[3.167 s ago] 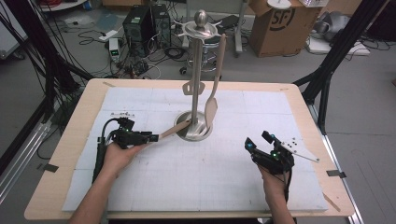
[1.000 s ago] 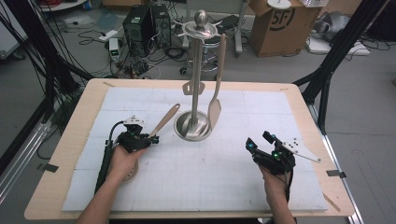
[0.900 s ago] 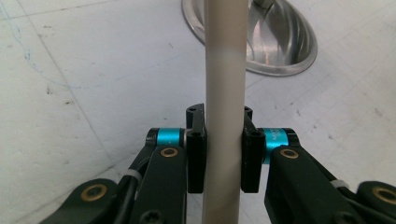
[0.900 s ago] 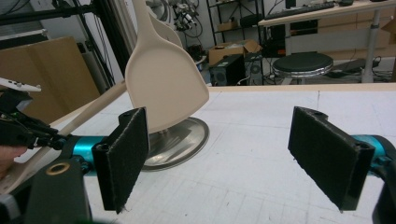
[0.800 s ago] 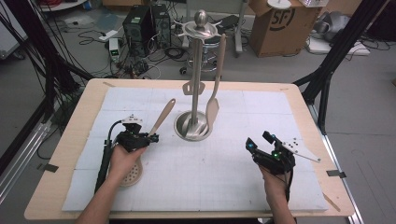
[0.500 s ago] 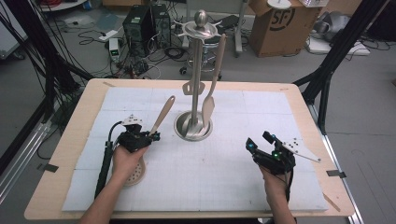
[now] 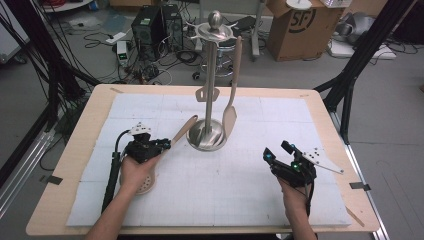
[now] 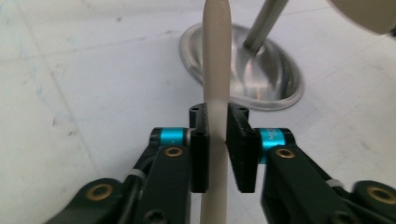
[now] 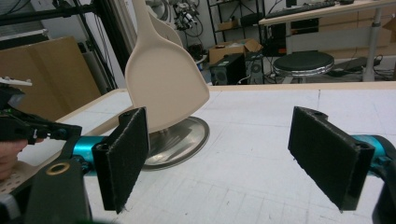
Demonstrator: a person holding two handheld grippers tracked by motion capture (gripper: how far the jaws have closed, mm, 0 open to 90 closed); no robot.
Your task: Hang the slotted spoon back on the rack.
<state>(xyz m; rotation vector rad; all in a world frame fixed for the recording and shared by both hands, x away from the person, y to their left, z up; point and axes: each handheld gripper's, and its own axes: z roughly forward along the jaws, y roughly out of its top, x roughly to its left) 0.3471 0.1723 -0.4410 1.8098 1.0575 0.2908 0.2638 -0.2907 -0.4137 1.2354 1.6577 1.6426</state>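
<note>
Left gripper (image 8: 217,140) jaws just closed on skimmer handle (image 8: 216,70), tip at 1 o'clock toward stand (image 7: 206,140) — hanging next; right gripper (image 7: 281,157) wide, idle.

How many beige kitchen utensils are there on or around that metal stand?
3: a spatula hanging on the stand's right, a smaller utensil hanging at its left, and a skimmer whose handle the left gripper clamps. Others may hide behind the pole.

The utensil stand (image 7: 212,100) rises mid-worktop, its round base (image 7: 205,140) and the hanging spatula (image 7: 231,105) blocking the straight way across the middle. The slanted handle (image 7: 183,131) closes the gap left of the base. The white mat (image 7: 240,185) between both hands lies open.
</note>
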